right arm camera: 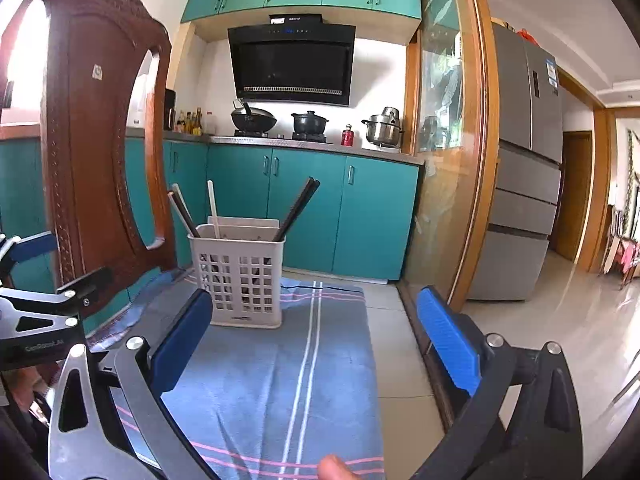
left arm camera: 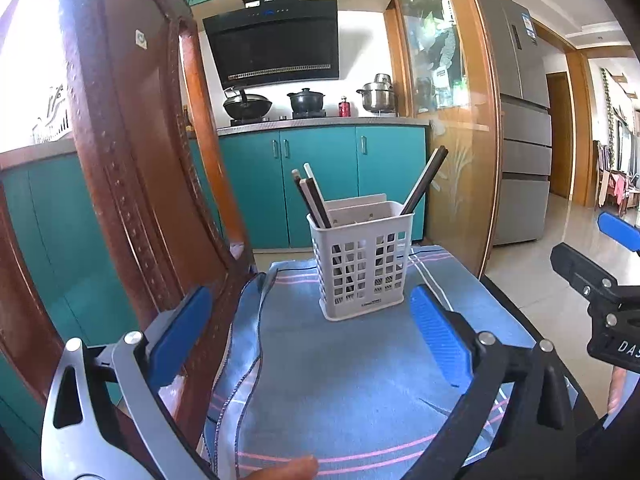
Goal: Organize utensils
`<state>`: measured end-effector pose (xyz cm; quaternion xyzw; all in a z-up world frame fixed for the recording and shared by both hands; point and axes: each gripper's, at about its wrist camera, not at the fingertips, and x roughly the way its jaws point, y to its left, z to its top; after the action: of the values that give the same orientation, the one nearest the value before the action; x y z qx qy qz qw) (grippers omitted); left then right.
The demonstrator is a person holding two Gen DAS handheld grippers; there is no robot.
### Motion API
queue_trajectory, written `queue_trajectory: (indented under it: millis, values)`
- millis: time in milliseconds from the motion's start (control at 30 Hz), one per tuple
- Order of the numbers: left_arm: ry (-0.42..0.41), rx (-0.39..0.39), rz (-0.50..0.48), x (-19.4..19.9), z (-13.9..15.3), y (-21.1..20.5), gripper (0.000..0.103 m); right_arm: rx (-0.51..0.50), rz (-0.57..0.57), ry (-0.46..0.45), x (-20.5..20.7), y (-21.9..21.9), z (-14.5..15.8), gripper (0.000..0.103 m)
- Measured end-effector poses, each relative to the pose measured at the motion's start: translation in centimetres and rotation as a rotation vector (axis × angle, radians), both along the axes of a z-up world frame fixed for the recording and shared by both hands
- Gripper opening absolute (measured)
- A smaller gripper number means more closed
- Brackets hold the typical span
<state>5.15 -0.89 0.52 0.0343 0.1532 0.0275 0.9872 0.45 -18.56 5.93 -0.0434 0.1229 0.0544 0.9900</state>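
Blue striped cloth [right arm camera: 280, 360], teal kitchen cabinets [right arm camera: 304, 208]

left tongs [left arm camera: 310, 332] spread empty, right tongs [right arm camera: 314, 338] likewise

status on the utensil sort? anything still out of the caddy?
Done, by the look of it: dark and pale chopsticks stand inside the white perforated plastic utensil holder, which sits on the blue striped cloth. In hand: nothing; the left gripper and right gripper are both open and empty. Left: no loose utensils visible on the cloth, so possibly nothing.
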Motion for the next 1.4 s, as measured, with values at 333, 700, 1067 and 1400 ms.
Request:
queue_trajectory:
  millis: [333, 700, 1067, 1400]
  values:
    - [0.005, 0.013, -0.016, -0.24, -0.51, -0.39, 0.099, 0.039, 0.006, 0.014, 0.21, 0.10, -0.05, 0.100]
    - [0.009, 0.010, -0.016, -0.25, -0.61, -0.66, 0.099, 0.042, 0.009, 0.019, 0.41, 0.86, -0.06, 0.100]
    - [0.010, 0.003, -0.022, -0.26, -0.82, -0.52, 0.099, 0.042, 0.011, 0.019, 0.39, 0.83, -0.18, 0.100]
    - [0.012, 0.005, -0.021, -0.32, -0.87, -0.68, 0.099, 0.040, 0.013, 0.020, 0.33, 0.89, -0.31, 0.100]
